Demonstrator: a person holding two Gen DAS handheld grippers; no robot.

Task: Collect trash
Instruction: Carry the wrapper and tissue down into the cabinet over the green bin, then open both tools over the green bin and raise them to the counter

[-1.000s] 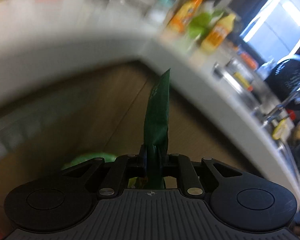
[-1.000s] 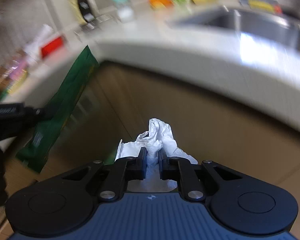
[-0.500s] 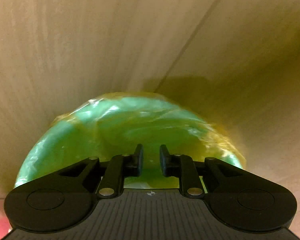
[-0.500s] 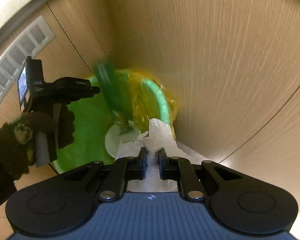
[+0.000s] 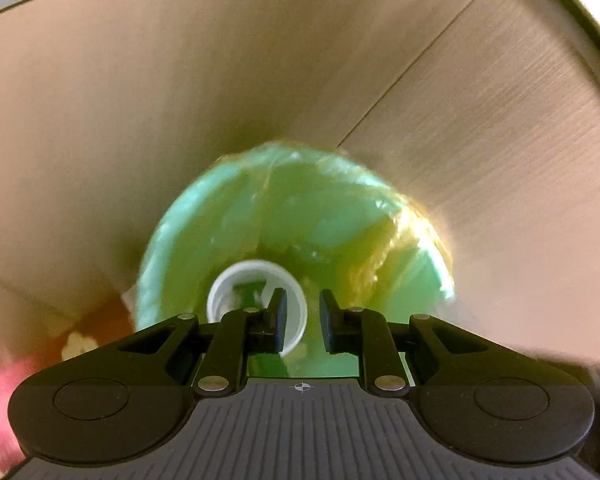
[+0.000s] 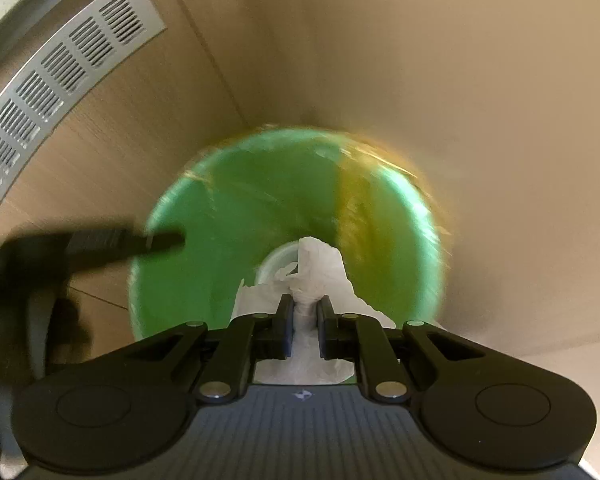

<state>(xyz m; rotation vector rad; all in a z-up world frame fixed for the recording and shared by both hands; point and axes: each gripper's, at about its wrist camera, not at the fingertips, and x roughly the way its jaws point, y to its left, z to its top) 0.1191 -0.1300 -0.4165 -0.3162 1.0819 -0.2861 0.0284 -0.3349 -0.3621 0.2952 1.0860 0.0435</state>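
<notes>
A green bin [image 5: 340, 216] with a yellowish clear liner [image 5: 400, 252] stands on the floor against wooden cabinet fronts. Inside it lies a white cup [image 5: 228, 292] with a green wrapper [image 5: 248, 292] showing in it. My left gripper [image 5: 303, 300] hangs over the bin, open, with nothing between its fingers. My right gripper [image 6: 303, 308] is shut on a crumpled white tissue [image 6: 318, 264] above the same bin [image 6: 228, 216]. In the right wrist view, the left gripper [image 6: 168, 240] reaches in blurred from the left over the bin's rim, and the cup [image 6: 274, 266] peeks out behind the tissue.
Wooden cabinet panels [image 5: 180, 100] surround the bin at the back and sides. A grey vent grille [image 6: 60, 64] runs along the upper left. A blurred red thing [image 5: 4, 392] lies at the lower left, beside the bin.
Both grippers have dropped from counter height to just over the bin. The left one has let go of the green wrapper, which fell into the bin. The right one still grips the tissue.
</notes>
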